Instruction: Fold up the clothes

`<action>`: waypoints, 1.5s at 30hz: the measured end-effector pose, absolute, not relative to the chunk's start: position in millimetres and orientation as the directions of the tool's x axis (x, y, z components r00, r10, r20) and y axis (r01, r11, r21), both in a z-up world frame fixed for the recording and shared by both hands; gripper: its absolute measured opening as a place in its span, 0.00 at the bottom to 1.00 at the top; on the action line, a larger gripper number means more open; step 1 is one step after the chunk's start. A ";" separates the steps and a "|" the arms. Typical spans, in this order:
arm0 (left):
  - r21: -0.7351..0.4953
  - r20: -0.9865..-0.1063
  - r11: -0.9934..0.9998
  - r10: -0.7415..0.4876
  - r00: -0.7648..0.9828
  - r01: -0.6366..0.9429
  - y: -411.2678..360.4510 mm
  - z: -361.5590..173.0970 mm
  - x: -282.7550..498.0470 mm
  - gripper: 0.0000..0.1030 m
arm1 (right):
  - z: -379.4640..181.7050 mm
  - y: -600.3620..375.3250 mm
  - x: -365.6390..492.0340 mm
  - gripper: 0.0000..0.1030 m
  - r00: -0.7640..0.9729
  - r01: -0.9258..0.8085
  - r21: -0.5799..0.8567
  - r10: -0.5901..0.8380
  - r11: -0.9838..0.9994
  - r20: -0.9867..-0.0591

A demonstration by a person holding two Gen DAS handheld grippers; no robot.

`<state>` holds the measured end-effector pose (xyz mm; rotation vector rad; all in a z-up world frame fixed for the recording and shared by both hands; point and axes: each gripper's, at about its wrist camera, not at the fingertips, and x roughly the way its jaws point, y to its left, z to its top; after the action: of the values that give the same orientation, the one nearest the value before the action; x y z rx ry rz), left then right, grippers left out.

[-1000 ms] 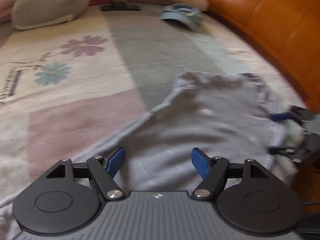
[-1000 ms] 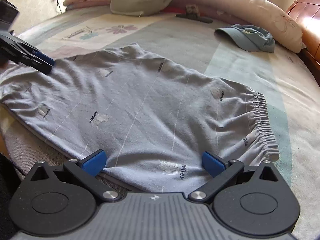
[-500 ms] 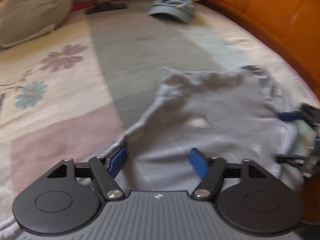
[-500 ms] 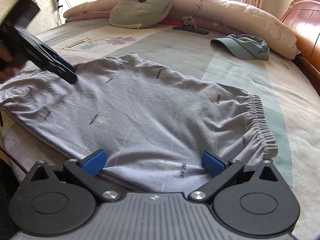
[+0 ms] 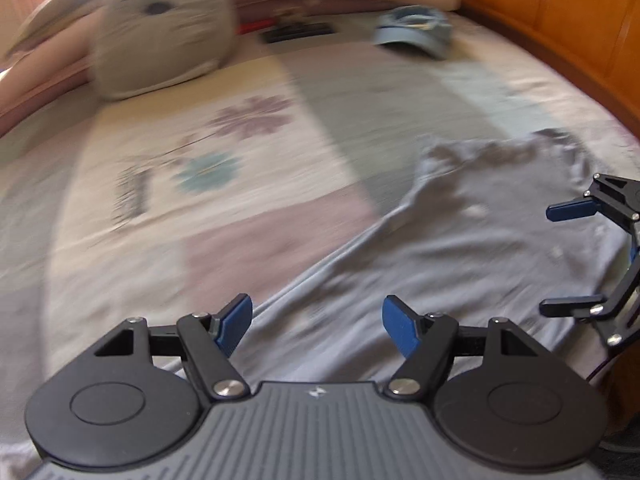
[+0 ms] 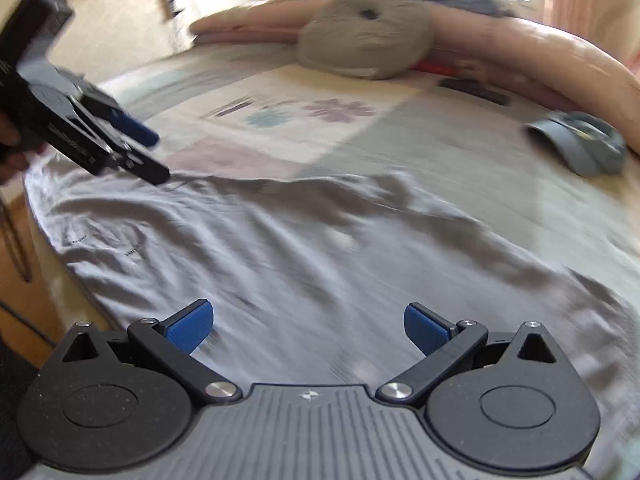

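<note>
Grey-blue shorts point(image 6: 304, 248) lie spread flat on the bed; they also show in the left wrist view point(image 5: 460, 248). My left gripper point(image 5: 316, 322) is open and empty, hovering over the shorts' near edge. It appears in the right wrist view point(image 6: 150, 156) at the far left, above the garment's far edge. My right gripper point(image 6: 308, 326) is open and empty over the shorts' near side. It shows in the left wrist view point(image 5: 560, 256) at the right edge, jaws apart. Both views are motion-blurred.
A patchwork floral bedspread point(image 5: 224, 184) covers the bed. A grey cushion point(image 6: 364, 40), a long pink bolster point(image 6: 560, 64), a blue cap point(image 6: 580, 144) and a dark flat object point(image 5: 296, 34) lie farther back. A wooden headboard point(image 5: 568, 24) runs along the right.
Both grippers have swung leftward and lifted a little; the views now show more of the cushion and flowers. Both stay open. The shorts have not moved.
</note>
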<state>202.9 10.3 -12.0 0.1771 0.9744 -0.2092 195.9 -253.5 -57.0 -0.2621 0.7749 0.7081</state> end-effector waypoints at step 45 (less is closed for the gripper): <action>-0.367 -0.692 0.864 -0.501 0.521 0.344 159.5 -63.1 192.9 0.75 | -73.4 -46.7 251.4 1.00 0.552 -0.553 -0.038 0.331 0.833 -0.765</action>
<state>192.9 159.5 -63.1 -0.1934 0.8892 -0.5098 251.4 -46.7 -73.4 -0.2899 0.8355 0.5311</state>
